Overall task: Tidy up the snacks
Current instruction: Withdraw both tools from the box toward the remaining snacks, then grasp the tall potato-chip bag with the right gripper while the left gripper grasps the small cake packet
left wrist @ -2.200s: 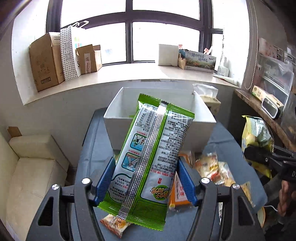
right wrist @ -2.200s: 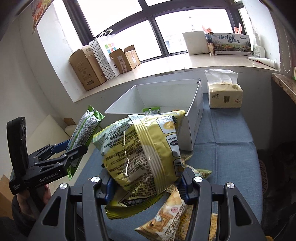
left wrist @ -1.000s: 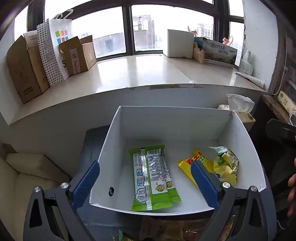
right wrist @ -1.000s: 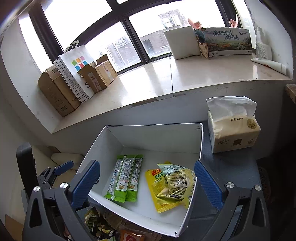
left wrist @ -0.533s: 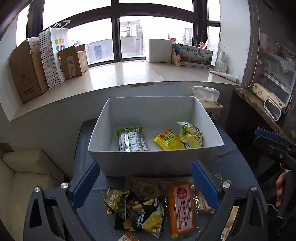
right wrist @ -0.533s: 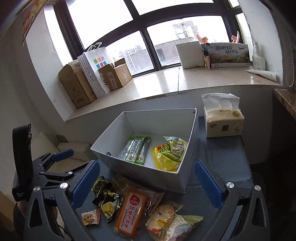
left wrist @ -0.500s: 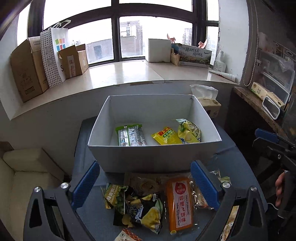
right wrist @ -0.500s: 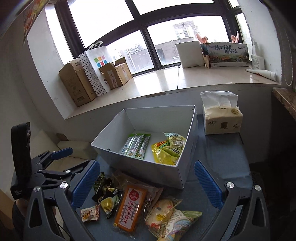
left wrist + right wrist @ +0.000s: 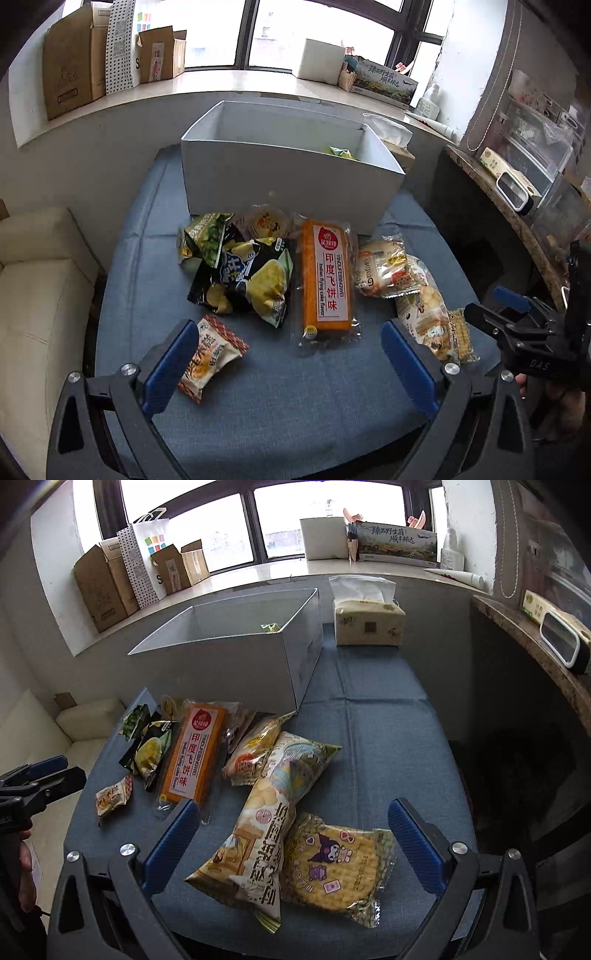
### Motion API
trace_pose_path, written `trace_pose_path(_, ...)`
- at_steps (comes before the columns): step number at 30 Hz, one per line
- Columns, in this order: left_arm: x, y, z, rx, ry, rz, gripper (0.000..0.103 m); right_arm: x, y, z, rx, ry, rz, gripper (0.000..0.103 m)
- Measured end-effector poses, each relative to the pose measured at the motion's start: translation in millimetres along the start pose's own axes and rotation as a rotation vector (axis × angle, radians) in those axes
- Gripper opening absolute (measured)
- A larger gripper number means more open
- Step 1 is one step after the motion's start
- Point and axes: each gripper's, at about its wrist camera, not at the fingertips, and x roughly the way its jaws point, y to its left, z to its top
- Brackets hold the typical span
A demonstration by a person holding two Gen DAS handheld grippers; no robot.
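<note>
Both my tools are wide open and empty: left tool, right tool. Loose snacks lie mid-tabletop, just in front of the white box. The orange flying cake pack looks light, fairly stiff and slick; I'd pinch it across the narrow width. The long biscuit bag looks puffy and crushable; I'd grip the sealed end.

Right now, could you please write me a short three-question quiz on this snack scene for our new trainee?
1. True or false: both grippers are open and empty.
2. Which snack lies nearest the right gripper? A) orange flying-cake pack B) Kuromi cracker pack C) black chip bag
3. Fill in: the tissue pack stands beside the white ____.

Key:
1. True; the left gripper is open too.
2. B
3. box
</note>
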Motion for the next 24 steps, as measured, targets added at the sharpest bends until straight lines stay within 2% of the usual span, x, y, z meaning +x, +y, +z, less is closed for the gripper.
trace_pose_path(6,-7.1,-0.3,-9.6,0.017,-0.023,0.077,0.101,21.8,12.9,-6.9,-0.013,0.083,0.038,0.103)
trace_pose_path(8,-7.8,1.4,-11.8,0.022,-0.024,0.079,0.101,31.8,17.0,-9.0,-0.018,0.116,0.047,0.103)
trace_pose_path(16,-1.2,12.6,-22.2,0.015,0.003,0.102,0.101,75.6,16.9,-12.1,-0.017,0.219,0.022,0.103)
trace_pose_path(20,2.9,17.5,-24.9,0.008,0.013,0.125,0.101,83.6,13.8,-8.7,-0.020,0.209,-0.024,0.101)
trace_pose_path(22,3.0,20.0,-25.8,0.000,0.008,0.127,0.101,84.7,11.1,-7.4,-0.009,0.204,-0.045,0.081)
trace_pose_path(23,4.3,21.4,-26.0,-0.002,0.011,0.129,0.101,85.7,9.5,-7.1,-0.001,0.216,-0.040,0.050)
trace_pose_path(24,4.8,22.4,-26.3,-0.002,0.013,0.135,0.101,84.6,8.1,-6.9,0.009,0.214,-0.036,0.044)
